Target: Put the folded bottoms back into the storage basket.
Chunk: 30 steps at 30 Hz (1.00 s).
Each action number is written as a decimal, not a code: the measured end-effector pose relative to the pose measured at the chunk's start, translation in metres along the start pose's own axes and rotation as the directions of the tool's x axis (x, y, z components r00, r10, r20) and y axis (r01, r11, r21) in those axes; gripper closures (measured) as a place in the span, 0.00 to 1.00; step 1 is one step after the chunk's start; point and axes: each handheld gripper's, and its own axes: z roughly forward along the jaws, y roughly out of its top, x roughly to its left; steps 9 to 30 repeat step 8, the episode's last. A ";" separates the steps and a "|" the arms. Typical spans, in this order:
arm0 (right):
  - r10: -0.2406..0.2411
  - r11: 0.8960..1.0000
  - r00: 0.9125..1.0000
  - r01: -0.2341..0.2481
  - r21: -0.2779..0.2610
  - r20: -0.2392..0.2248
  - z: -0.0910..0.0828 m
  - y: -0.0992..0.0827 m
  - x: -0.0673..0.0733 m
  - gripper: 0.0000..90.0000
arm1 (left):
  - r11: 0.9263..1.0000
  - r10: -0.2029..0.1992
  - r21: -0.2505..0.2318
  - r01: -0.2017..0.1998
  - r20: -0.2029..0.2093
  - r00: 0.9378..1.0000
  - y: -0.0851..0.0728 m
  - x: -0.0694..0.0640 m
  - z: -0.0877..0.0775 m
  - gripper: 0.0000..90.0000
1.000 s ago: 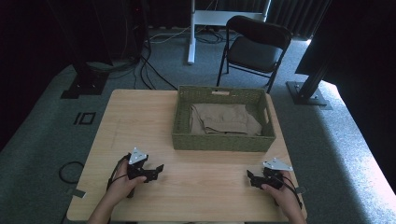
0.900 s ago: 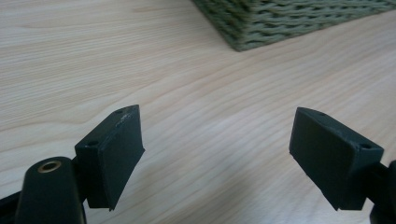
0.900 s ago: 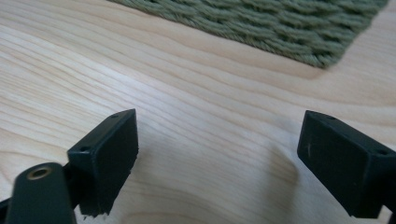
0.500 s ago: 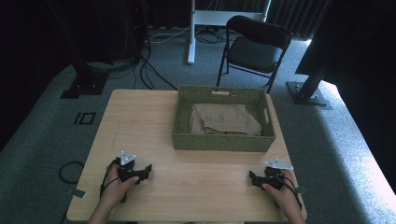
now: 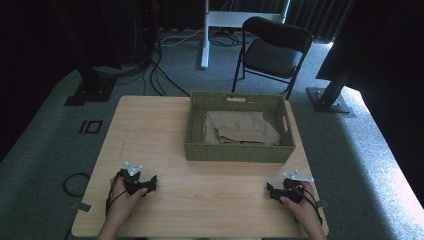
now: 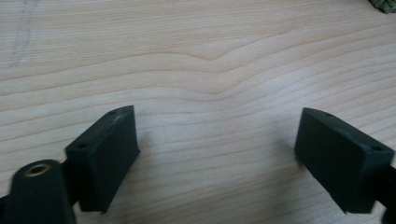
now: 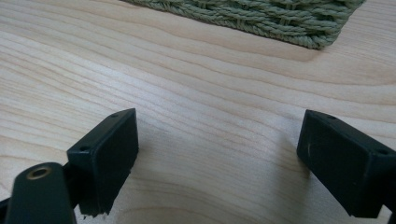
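The left gripper [image 5: 146, 185] has drawn back toward the table's [image 5: 150, 125] near edge since a second ago; the right gripper [image 5: 274, 192] has barely shifted. Both rest wide open and empty. The folded cloth [image 5: 240, 127] lies in the basket [image 5: 235, 152]. Work looks finished or paused; any next move means reaching forward to the basket.

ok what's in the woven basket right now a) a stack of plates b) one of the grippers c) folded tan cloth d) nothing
c: the high view shows a folded tan cloth lying inside the green woven basket, while both grippers rest on the table nearer the person.
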 end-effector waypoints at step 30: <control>0.000 1.000 1.000 0.000 0.000 -0.001 0.000 0.000 0.000 0.14 | 1.000 0.001 0.003 -0.001 0.003 1.000 0.000 0.000 0.000 0.12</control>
